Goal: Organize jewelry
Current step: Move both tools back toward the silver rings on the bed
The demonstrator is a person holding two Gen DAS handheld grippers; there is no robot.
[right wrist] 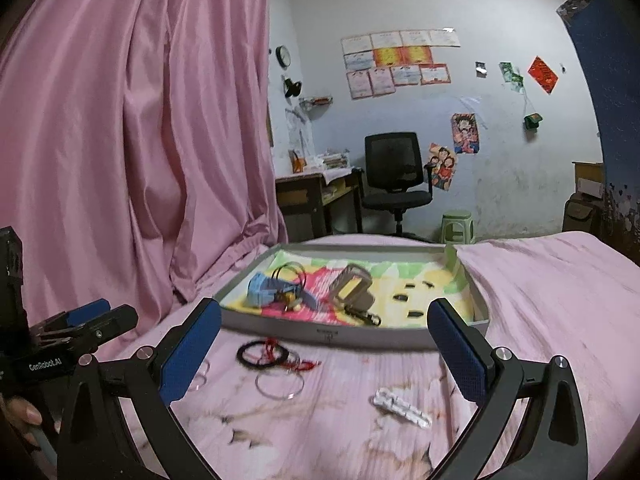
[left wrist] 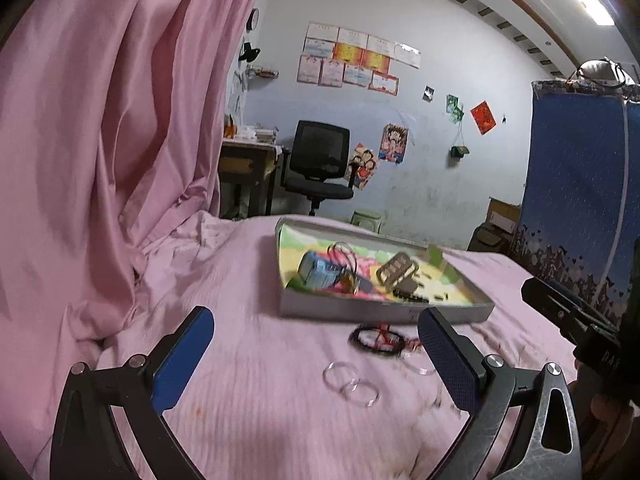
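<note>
Approx. half done, judged by layout: tray (right wrist: pixel 360 334) ahead of the fingers already holds a blue band, keychain etc. On the bed, between tray & fingers, black bracelet (right wrist: pixel 256 354), clear bangles (left wrist: pixel 352 386), white chain (right wrist: pixel 402 402) are left. Left gripper (left wrist: pixel 316 364) & right gripper (right wrist: pixel 324 350) are spread wide, nothing held.

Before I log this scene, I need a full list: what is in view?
Shallow grey cardboard tray: one, colourful lining, on bed.
Light blue strap item: one, in tray, left.
Grey-beige rectangular clip: one, in tray, centre.
Black beaded bracelet with red cord: one, on sheet before tray.
Clear bangles: at least two, on sheet.
White link bracelet: one, on sheet.
Pink bedsheet: one.
Pink curtain: one, left.
Black office chair: one, by wall.
Left gripper: blue pads, open.
Right gripper: blue pads, open.
</note>
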